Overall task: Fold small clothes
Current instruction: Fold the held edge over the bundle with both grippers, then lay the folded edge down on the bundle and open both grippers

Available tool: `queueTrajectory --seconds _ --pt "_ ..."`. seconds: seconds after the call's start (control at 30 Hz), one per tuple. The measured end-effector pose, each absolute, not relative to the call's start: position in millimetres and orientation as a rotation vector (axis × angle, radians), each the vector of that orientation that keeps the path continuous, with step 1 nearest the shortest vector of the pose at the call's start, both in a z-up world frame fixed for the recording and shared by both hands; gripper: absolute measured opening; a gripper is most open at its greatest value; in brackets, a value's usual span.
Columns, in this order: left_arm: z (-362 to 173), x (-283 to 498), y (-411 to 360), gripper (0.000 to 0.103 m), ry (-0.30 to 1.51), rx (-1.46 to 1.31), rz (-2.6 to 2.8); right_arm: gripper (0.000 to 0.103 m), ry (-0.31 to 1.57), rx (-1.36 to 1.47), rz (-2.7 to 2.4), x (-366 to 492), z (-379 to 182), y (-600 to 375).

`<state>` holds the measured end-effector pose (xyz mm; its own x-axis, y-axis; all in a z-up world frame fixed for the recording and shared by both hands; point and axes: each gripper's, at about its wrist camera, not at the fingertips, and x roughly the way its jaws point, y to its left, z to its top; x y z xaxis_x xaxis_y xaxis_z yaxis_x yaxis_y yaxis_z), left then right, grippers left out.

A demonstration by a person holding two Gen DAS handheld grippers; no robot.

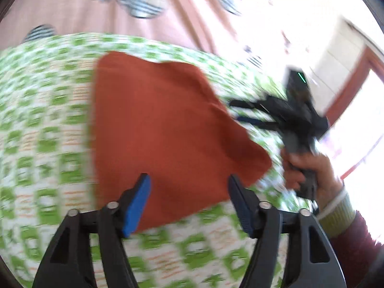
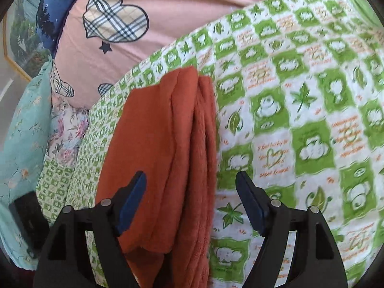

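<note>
A rust-orange cloth (image 1: 163, 124) lies folded on the green-and-white patterned blanket (image 1: 43, 124). My left gripper (image 1: 189, 182) is open and empty above the cloth's near edge. The left view is blurred by motion. My right gripper (image 1: 242, 111) shows there at the right, held in a hand, its fingers pointing at the cloth's right edge. In the right wrist view the cloth (image 2: 158, 148) shows as several stacked layers with folded edges to the right. The right gripper (image 2: 190, 182) is open and empty, its jaws apart over the cloth's near end.
A pink quilt with plaid hearts (image 2: 134, 24) lies beyond the blanket (image 2: 300, 120). A teal floral cloth (image 2: 21, 129) and a small floral cloth (image 2: 67, 129) lie at the left. A dark object (image 2: 28, 218) sits at the lower left. A bright window or doorway (image 1: 348, 48) is at the right.
</note>
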<state>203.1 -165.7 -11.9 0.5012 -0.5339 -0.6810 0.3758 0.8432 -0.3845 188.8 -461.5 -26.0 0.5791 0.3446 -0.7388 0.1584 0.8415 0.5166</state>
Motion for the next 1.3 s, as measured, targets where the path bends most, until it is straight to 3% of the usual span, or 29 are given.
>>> queueTrajectory --seconds 0.2,0.47,0.53,0.57,0.6,0.7,0.97,1.3 --pt "-36 254 -116 0.079 0.975 -0.342 -0.479 0.077 0.994 0.605 0.140 196 -42 -455" --pt "-68 285 -129 0.077 1.051 -0.434 -0.549 0.077 1.024 0.614 0.161 208 -49 -454" --pt "-73 291 -138 0.068 1.051 -0.440 -0.583 0.066 1.029 0.606 0.161 210 -51 -452" --pt "-78 294 -141 0.054 1.058 -0.451 -0.605 0.043 1.040 0.608 0.168 211 -53 -450" --pt "-85 299 -143 0.045 1.074 -0.463 -0.604 0.035 1.055 0.631 0.189 212 -56 -448" --pt "-85 299 -145 0.033 1.054 -0.454 -0.616 0.028 1.042 0.609 0.188 207 -49 -432" --pt "-28 249 -99 0.026 0.934 -0.431 -0.653 0.025 0.965 0.624 0.361 183 -20 -347" --pt "-5 161 41 0.026 0.897 -0.407 -0.511 0.025 1.032 0.596 0.530 186 -52 -219"
